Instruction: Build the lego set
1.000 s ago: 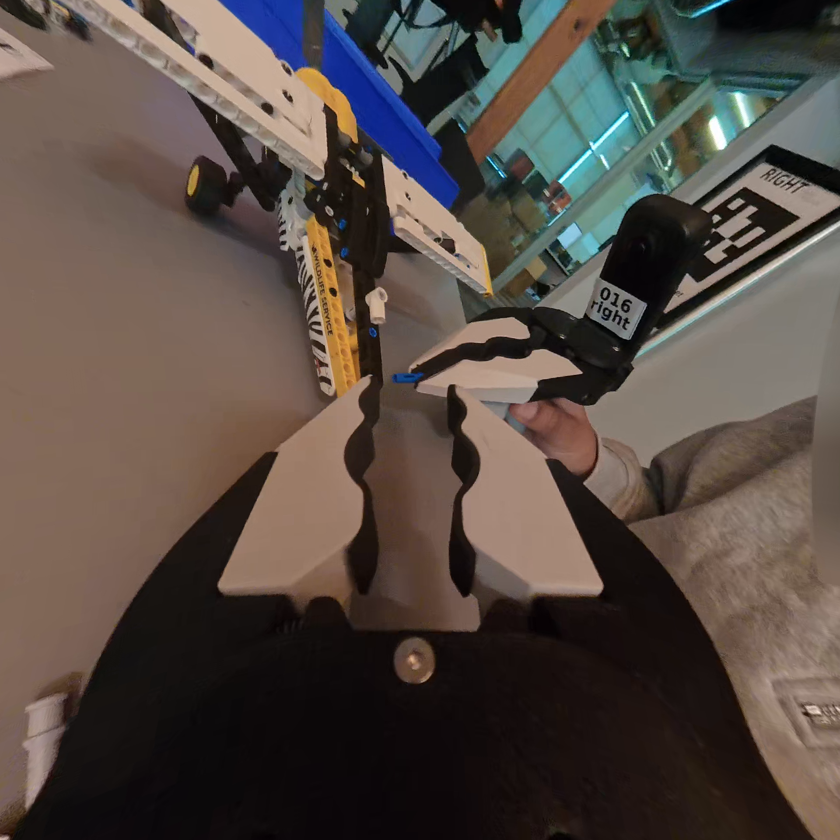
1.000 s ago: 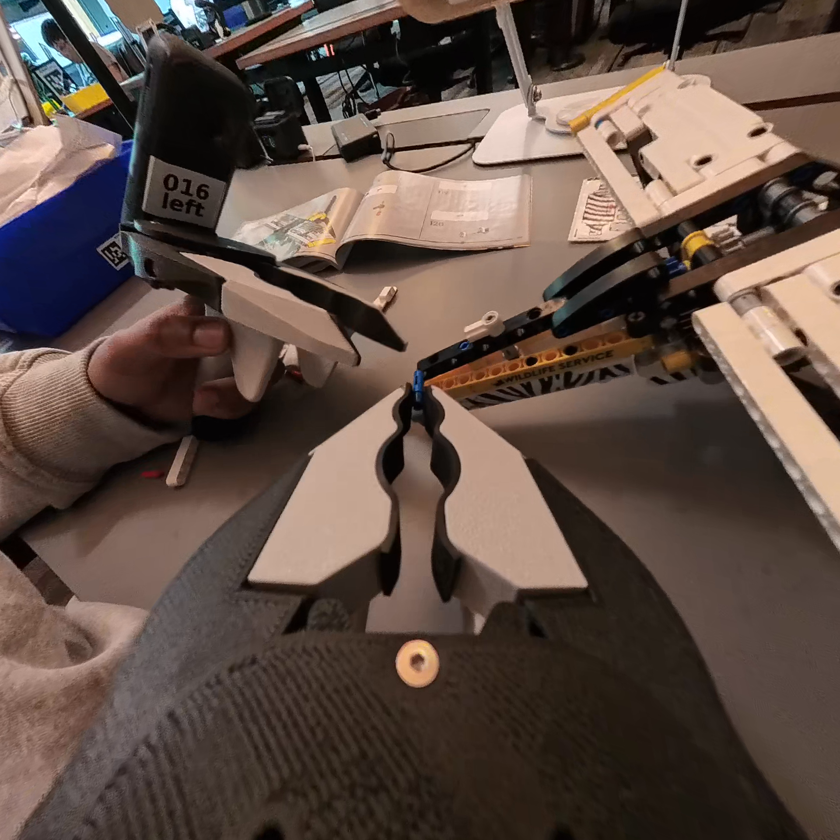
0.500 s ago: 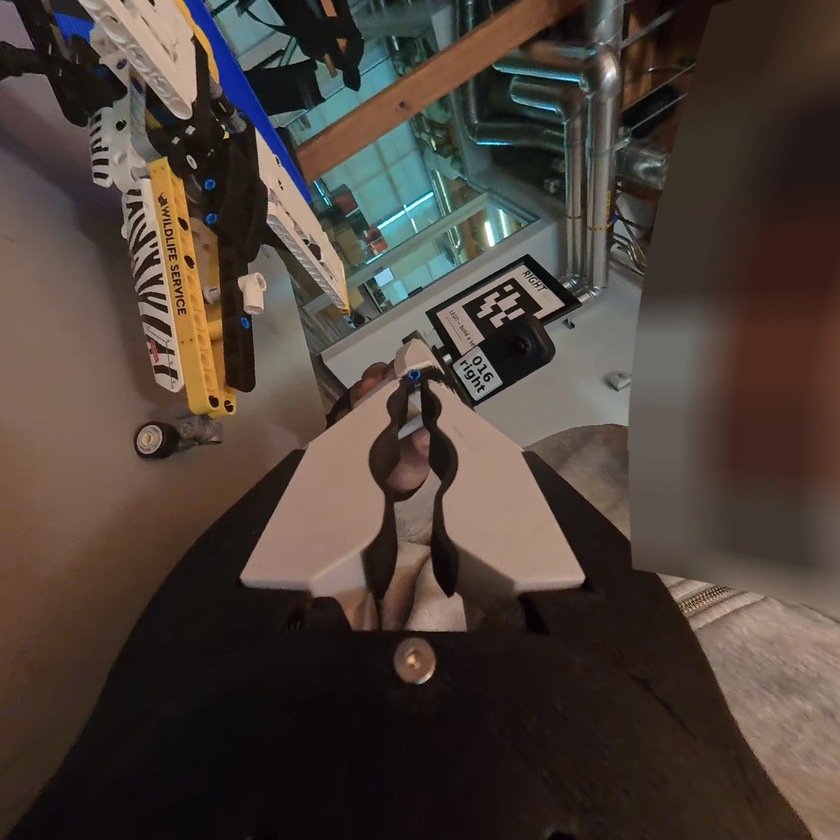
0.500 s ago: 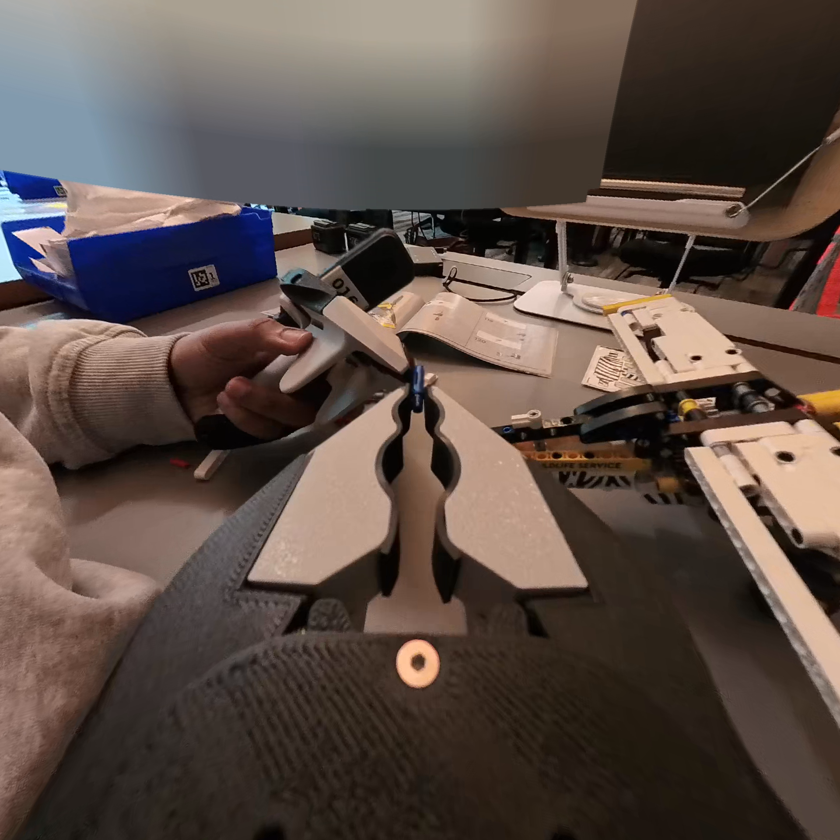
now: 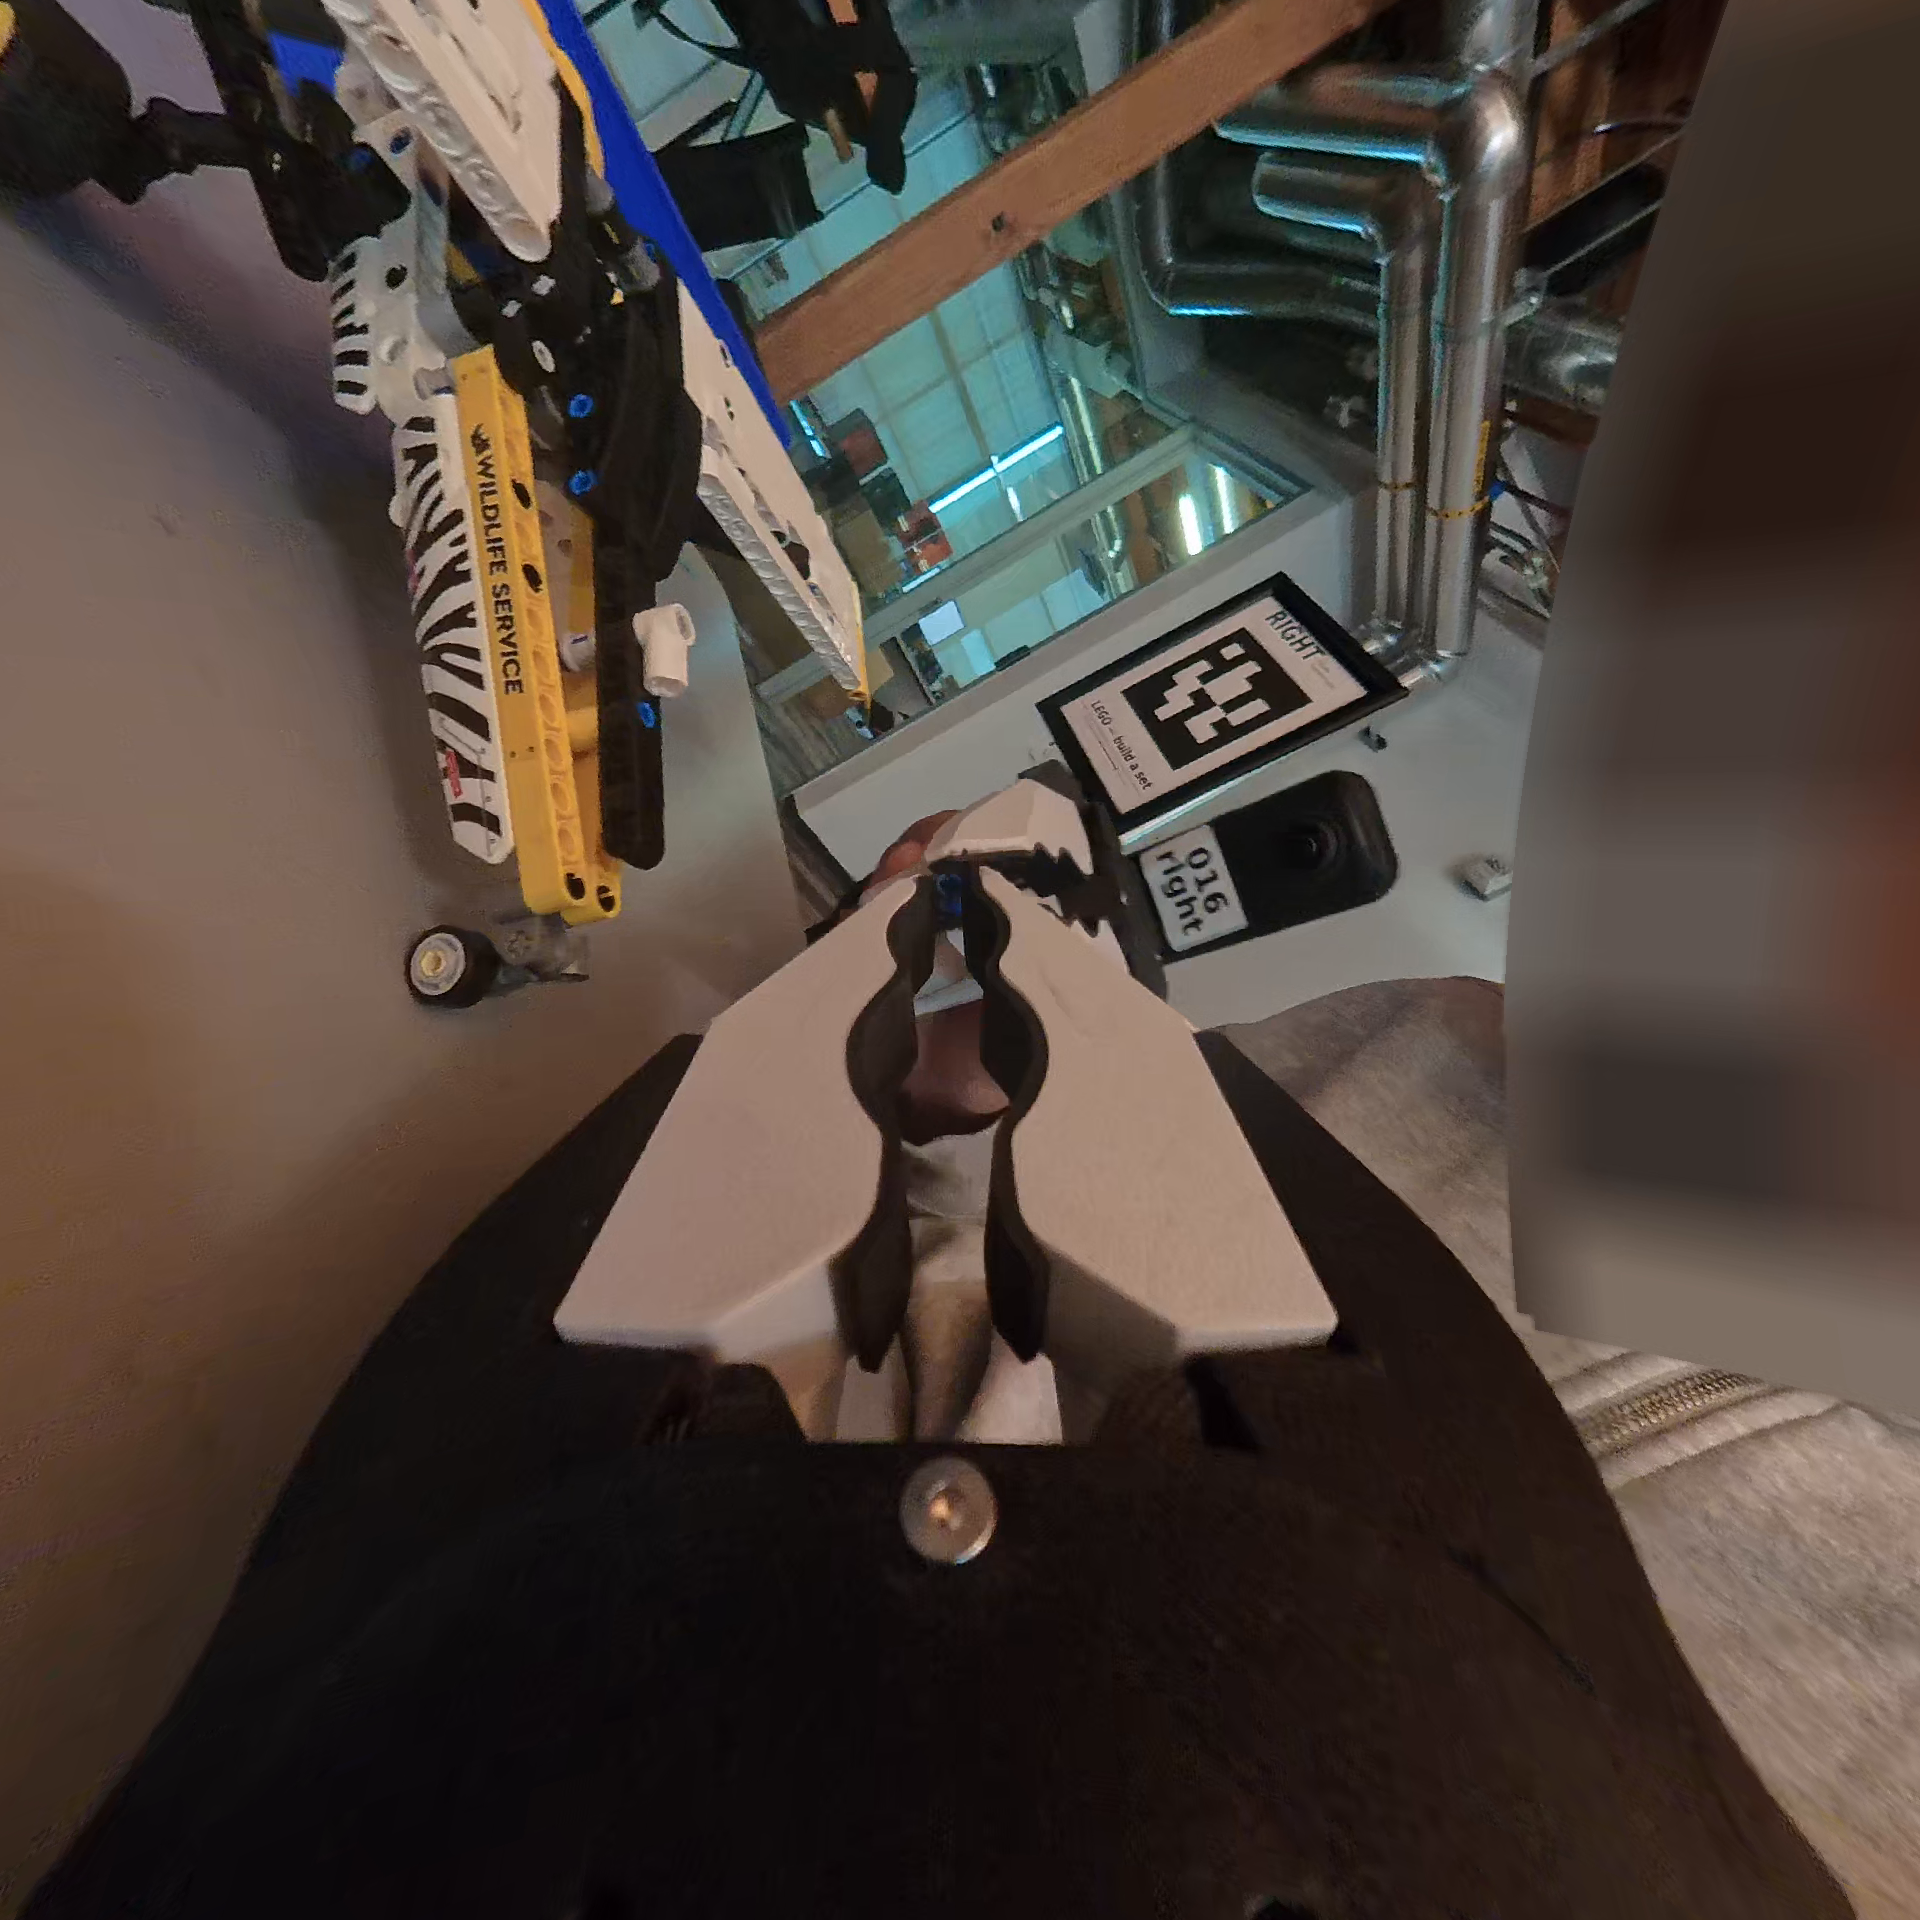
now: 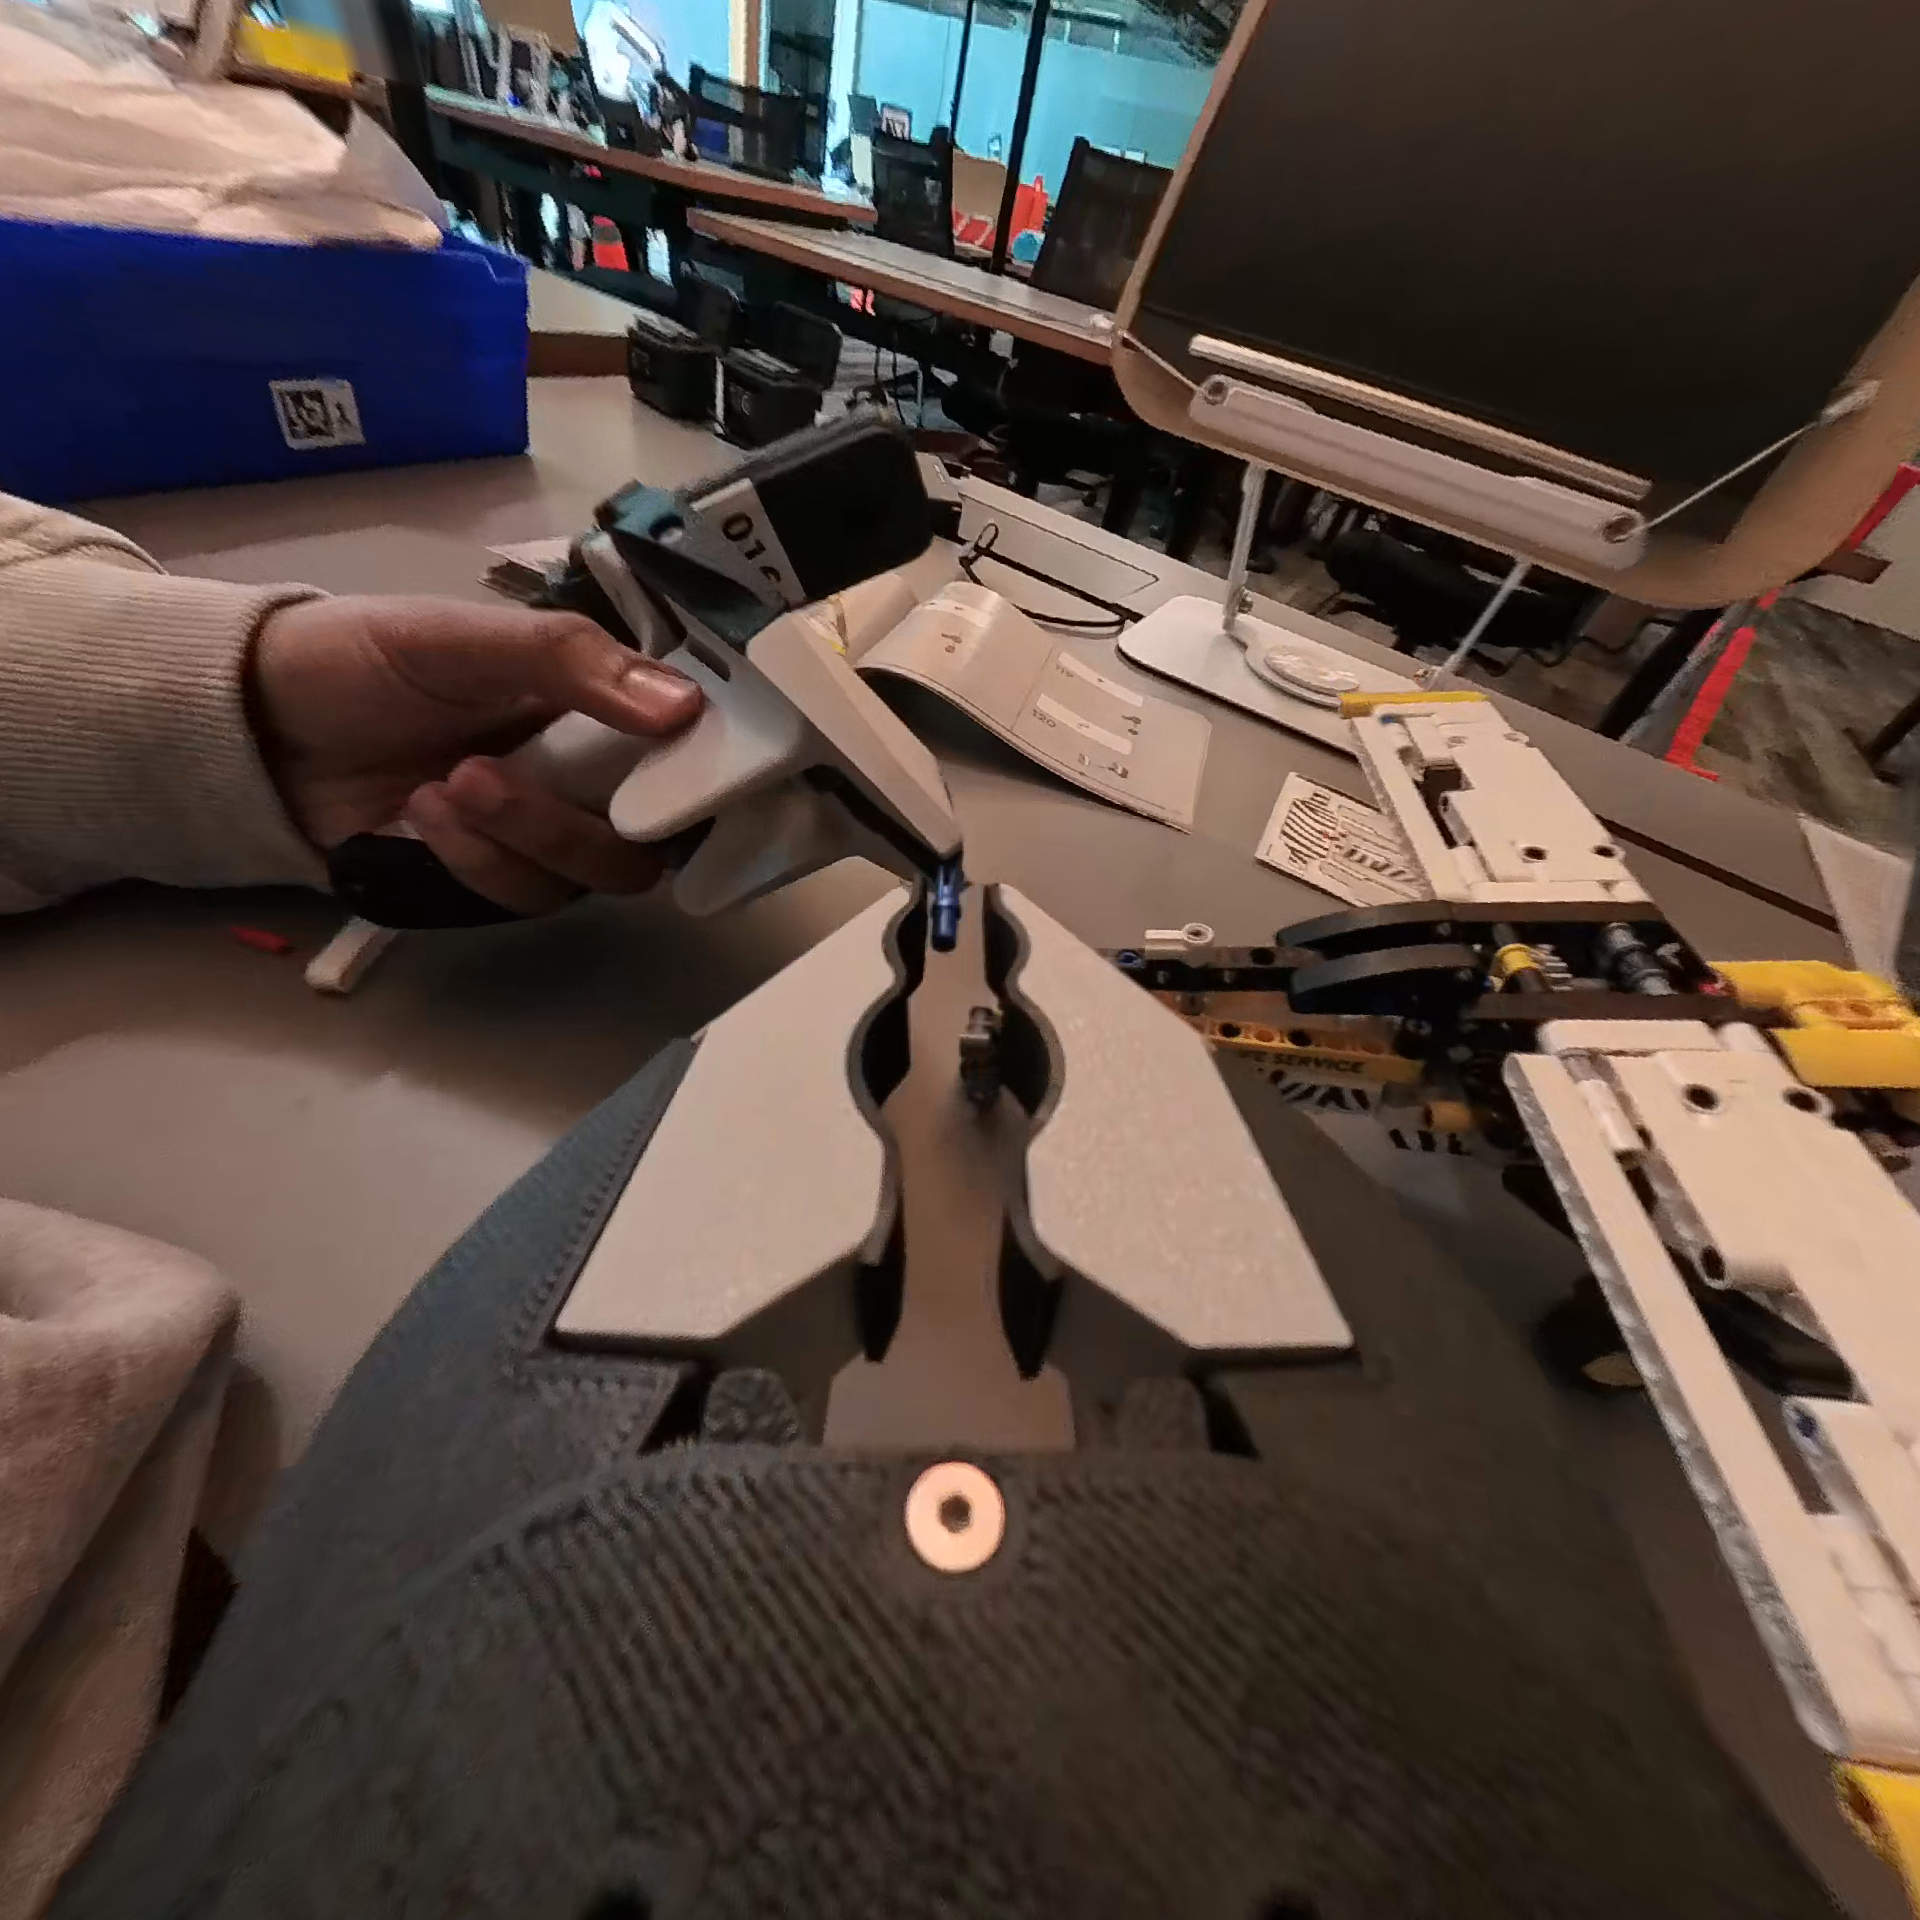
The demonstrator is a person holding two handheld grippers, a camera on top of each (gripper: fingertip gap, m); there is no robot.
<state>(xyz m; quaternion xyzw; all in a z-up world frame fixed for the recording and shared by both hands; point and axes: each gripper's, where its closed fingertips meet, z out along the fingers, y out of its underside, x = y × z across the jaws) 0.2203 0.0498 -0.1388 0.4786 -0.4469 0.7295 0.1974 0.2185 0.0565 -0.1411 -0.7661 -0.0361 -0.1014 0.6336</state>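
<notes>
A small blue pin hangs between the two grippers, above the grey table. My left gripper is shut on the pin; in the right wrist view its tips hold the pin's upper end. My right gripper has its jaws a little apart on either side of the pin, not clamping it. It faces the left gripper tip to tip. The Lego model, white, yellow and black with zebra stripes, lies on the table to the right.
A small wheel on a grey axle piece lies near the model's end. An open instruction booklet, a sticker sheet, a screen on a stand and a blue bin stand behind. A white beam lies by the hand.
The left gripper swung round to face the right one and closed on the blue pin. The right gripper, shut on the pin before, has now opened slightly. Both were raised off the table.
</notes>
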